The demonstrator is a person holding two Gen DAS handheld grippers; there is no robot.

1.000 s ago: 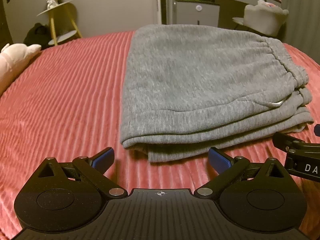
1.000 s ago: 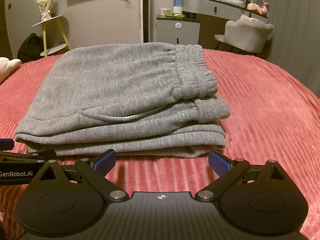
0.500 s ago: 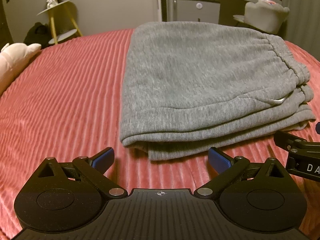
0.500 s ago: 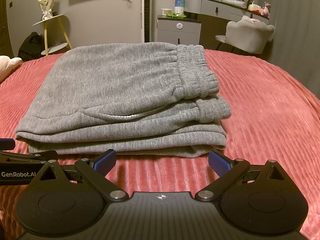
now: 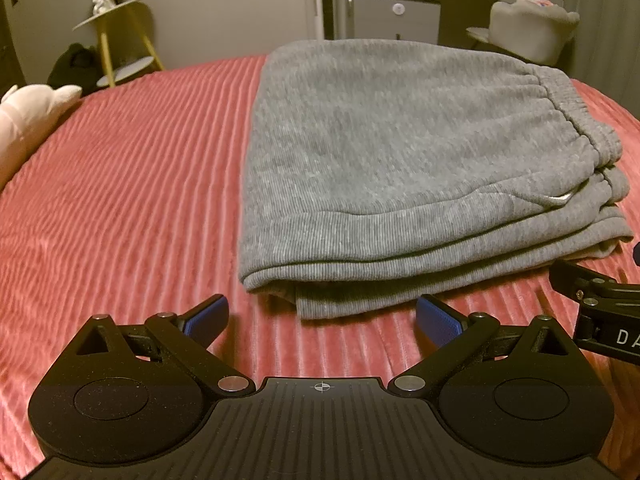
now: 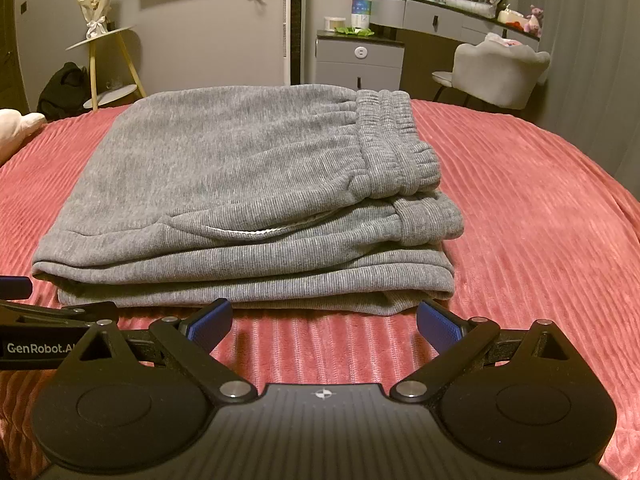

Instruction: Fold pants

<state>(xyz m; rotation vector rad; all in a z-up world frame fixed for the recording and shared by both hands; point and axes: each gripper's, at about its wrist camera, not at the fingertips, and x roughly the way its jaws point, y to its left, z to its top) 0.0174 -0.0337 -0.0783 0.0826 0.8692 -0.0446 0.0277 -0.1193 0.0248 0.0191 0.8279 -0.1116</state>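
Note:
Grey sweatpants [image 5: 400, 168] lie folded in a flat stack of layers on the red ribbed bedspread [image 5: 120, 184]. In the right wrist view the sweatpants [image 6: 240, 192] show the elastic waistband at the right and a white pocket edge at the front. My left gripper [image 5: 322, 318] is open and empty, just short of the stack's near left corner. My right gripper [image 6: 324, 320] is open and empty, just short of the stack's near edge. Each gripper shows at the side of the other's view.
A pale pink plush toy [image 5: 28, 120] lies at the bed's left edge. Beyond the bed stand a yellow-legged side table [image 6: 106, 68], a grey cabinet [image 6: 360, 60], a dressing table and a padded chair [image 6: 500, 76].
Both grippers have drawn back slightly from the folded pants and risen a little. The pants have not moved. Both grippers stay open.

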